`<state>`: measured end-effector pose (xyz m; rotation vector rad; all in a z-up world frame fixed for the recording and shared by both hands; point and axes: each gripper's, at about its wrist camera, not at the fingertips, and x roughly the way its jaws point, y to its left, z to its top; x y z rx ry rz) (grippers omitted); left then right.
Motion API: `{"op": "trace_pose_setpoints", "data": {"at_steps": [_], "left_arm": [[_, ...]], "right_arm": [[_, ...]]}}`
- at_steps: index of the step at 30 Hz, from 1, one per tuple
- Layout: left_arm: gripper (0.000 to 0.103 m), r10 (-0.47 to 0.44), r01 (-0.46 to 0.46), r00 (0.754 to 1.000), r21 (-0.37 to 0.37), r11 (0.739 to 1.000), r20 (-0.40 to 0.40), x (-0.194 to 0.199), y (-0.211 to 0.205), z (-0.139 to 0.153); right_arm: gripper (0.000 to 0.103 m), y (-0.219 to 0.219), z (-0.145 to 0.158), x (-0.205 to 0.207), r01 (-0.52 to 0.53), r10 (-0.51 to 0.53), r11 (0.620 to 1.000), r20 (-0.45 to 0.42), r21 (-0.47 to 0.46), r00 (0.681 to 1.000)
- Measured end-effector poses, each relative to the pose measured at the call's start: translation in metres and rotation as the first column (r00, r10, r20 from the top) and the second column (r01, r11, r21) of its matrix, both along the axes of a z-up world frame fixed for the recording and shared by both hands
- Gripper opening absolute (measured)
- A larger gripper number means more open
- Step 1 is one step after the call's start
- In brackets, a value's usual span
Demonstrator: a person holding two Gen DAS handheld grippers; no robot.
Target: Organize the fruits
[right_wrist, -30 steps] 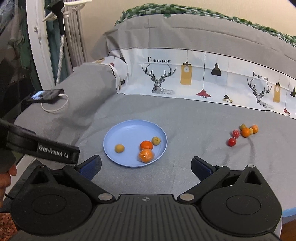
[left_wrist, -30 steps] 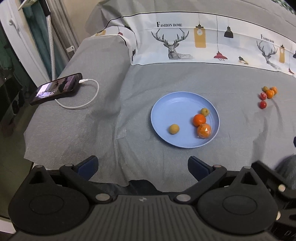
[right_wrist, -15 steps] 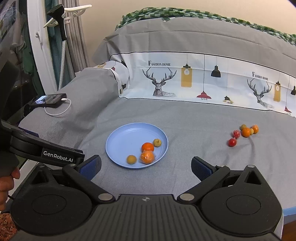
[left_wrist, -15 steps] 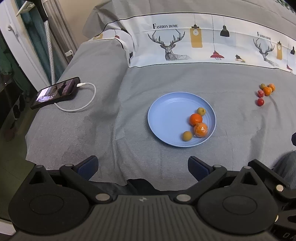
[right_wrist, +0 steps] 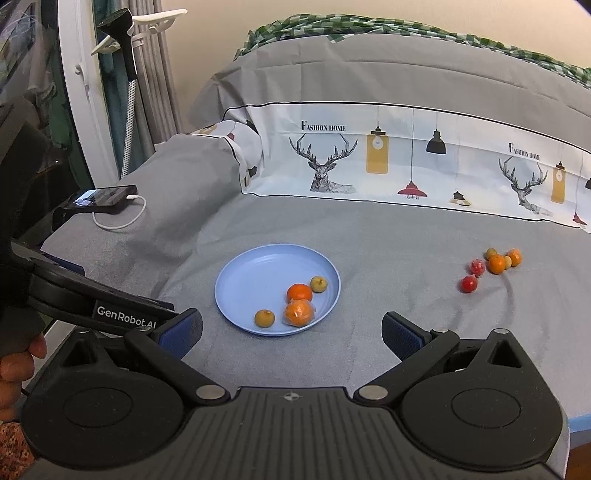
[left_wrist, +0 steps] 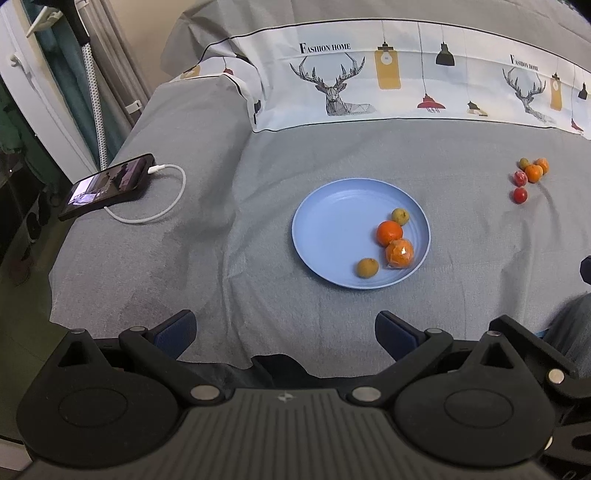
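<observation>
a home bedroom. a bed (right_wrist: 369, 236) fills both views, spread with a grey sheet, its printed bedding (right_wrist: 406, 162) showing deer heads, hanging lamps and the words "fashion home". a green checked blanket (right_wrist: 369, 31) lies over the far end. a phone (left_wrist: 107, 186) rests near the bed's left edge with a white charging cable (left_wrist: 159, 214) plugged in. beside it stand grey curtains (right_wrist: 155, 74) and a white frame (right_wrist: 79, 92).

Four fruits lie in the blue plate (right_wrist: 240, 273); the right claw (right_wrist: 291, 332) gapes empty.
</observation>
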<state>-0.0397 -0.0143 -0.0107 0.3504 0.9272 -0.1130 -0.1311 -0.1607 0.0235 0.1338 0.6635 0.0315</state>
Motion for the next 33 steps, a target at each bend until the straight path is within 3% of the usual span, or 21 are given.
{"op": "trace_pose_setpoints", "data": {"at_steps": [9, 15, 23, 33], "left_arm": [[0.103, 0.010, -0.009, 1.000, 0.008, 1.000, -0.018, 0.008, -0.005, -0.001], [0.103, 0.060, -0.059, 0.998, 0.046, 0.997, -0.033, 0.015, -0.007, 0.006], [0.103, 0.139, -0.139, 0.990, 0.087, 0.986, 0.009, 0.015, -0.012, 0.035], [0.103, 0.200, -0.203, 0.979, 0.110, 0.973, 0.045, 0.013, -0.033, 0.050]], "right_arm": [[0.102, -0.006, -0.003, 0.003, -0.007, 0.007, 0.999, 0.001, 0.032, 1.000], [0.102, -0.012, -0.007, 0.017, -0.029, 0.028, 0.994, 0.004, 0.103, 1.000], [0.102, -0.052, -0.017, 0.037, 0.059, -0.060, 0.974, -0.003, 0.221, 0.998], [0.102, -0.089, -0.028, 0.058, 0.015, -0.006, 0.978, -0.042, 0.207, 0.999]]}}
